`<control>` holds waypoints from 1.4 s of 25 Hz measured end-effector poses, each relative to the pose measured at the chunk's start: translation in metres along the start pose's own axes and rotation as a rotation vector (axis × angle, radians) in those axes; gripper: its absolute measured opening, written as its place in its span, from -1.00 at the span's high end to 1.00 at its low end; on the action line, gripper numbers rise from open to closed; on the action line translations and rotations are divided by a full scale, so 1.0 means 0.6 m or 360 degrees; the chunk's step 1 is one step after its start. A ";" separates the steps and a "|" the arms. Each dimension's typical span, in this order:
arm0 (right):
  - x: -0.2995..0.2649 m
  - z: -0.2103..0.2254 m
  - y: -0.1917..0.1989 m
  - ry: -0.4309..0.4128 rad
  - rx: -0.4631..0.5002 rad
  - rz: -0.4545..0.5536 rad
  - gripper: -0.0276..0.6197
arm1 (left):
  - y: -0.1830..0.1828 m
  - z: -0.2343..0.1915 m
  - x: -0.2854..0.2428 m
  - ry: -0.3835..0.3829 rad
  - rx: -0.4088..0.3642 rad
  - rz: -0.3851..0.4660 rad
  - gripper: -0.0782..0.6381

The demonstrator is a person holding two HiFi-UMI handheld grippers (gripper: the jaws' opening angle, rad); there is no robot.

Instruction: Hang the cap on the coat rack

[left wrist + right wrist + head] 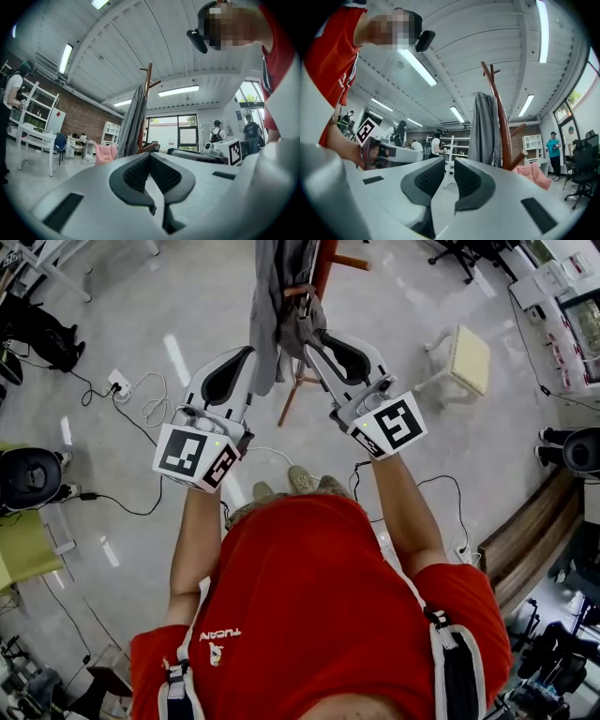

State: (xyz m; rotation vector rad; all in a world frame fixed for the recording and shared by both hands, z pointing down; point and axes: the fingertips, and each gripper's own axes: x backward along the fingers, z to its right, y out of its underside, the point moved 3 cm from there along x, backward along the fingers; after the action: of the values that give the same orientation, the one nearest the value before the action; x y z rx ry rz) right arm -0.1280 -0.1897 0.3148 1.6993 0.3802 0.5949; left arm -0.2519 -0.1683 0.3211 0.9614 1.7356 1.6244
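A red-brown wooden coat rack (324, 268) stands straight ahead with grey cloth (267, 306) hanging from its pegs. A darker grey piece (300, 326) hangs by the pole; I cannot tell whether it is the cap. My right gripper (310, 339) points up at this piece, its tips right beside it. In the right gripper view its jaws (449, 161) stand a narrow gap apart with nothing between them, the rack (499, 108) and grey cloth (484, 126) beyond. My left gripper (251, 352) is raised beside the cloth, shut and empty (150, 154).
A cream stool (465, 358) stands to the right of the rack. Cables and a power strip (119, 382) lie on the floor at left. A black chair (28, 476) and a wooden bench (534, 531) flank me. Several people and a pink chair (106, 153) stand far off.
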 end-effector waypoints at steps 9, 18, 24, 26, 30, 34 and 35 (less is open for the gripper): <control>-0.001 -0.046 -0.028 -0.0048 -0.0055 0.0070 0.83 | -0.023 0.023 0.011 0.0037 -0.0038 0.0050 0.76; 0.004 -0.068 -0.025 -0.0042 -0.0102 0.0088 0.84 | -0.020 0.024 0.028 0.0019 -0.0023 0.0050 0.76; -0.001 -0.073 -0.019 -0.0058 -0.0100 0.0066 0.84 | -0.020 0.017 0.030 0.0006 -0.0016 0.0047 0.76; 0.001 -0.075 -0.017 -0.0059 -0.0105 0.0063 0.84 | -0.019 0.018 0.031 0.0007 -0.0017 0.0046 0.76; 0.003 -0.076 -0.017 -0.0054 -0.0105 0.0064 0.84 | -0.020 0.019 0.030 0.0011 -0.0020 0.0045 0.76; 0.004 -0.077 -0.019 -0.0055 -0.0103 0.0067 0.84 | -0.021 0.020 0.031 0.0015 -0.0020 0.0045 0.76; 0.003 -0.077 -0.018 -0.0056 -0.0103 0.0067 0.84 | -0.020 0.019 0.031 0.0015 -0.0020 0.0044 0.76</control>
State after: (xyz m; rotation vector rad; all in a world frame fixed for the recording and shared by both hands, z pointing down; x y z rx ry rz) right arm -0.1525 -0.1489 0.3107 1.6568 0.2978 0.6013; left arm -0.2548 -0.1466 0.3090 0.9777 1.7235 1.6579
